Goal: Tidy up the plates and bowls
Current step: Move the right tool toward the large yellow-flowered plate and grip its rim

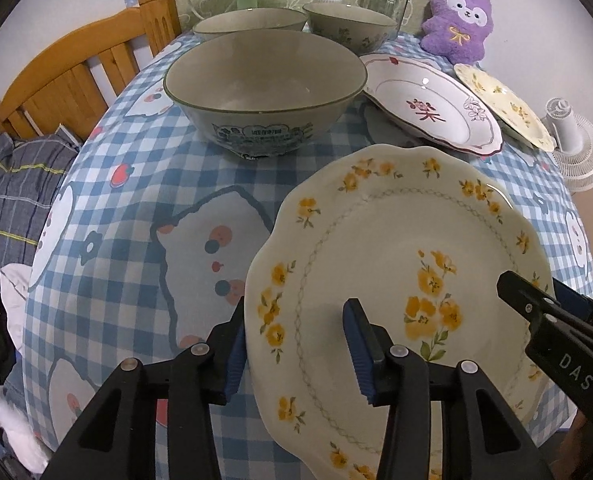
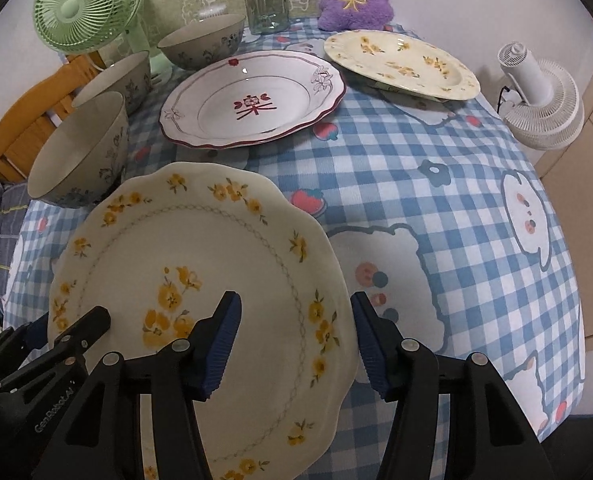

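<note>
The right gripper (image 2: 296, 344) straddles the right rim of the yellow-flowered plate (image 2: 184, 280) at the table's (image 2: 436, 168) near edge — jaws apart, pads off the rim. The left gripper (image 2: 68, 332) sits at that plate's left rim. Three bowls (image 2: 80, 156) line the left edge.

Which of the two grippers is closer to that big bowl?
Left. The left gripper straddles the yellow-flowered plate's rim on the side facing the big bowl; the right gripper straddles the rim on the far side.
</note>
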Available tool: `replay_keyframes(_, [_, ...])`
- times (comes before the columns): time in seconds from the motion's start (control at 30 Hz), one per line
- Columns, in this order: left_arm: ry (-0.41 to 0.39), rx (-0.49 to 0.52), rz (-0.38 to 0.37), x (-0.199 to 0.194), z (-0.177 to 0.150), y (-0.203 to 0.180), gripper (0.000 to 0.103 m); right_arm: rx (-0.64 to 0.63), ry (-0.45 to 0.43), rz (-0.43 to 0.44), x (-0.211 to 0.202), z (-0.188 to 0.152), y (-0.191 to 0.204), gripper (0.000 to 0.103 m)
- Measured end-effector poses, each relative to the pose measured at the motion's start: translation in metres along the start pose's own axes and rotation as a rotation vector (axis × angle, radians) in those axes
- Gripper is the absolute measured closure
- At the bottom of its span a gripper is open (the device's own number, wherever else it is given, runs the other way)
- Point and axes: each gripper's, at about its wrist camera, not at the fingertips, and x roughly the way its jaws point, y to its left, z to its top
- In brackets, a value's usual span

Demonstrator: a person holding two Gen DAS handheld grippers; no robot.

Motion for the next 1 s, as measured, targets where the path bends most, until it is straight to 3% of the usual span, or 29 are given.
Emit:
replay_keyframes(0.53, [0.049,-0.019,0.013,0.003,0.006,-0.004,0.055,-0.004,0.03,-0.078,0.005,0.006,0.007,0.043])
replay_keyframes(1.0, [0.029,-0.039,0.07,-0.007,0.0,-0.025,0.055,-0.017,0.03,-0.03,0.002,0.009,-0.013,0.042])
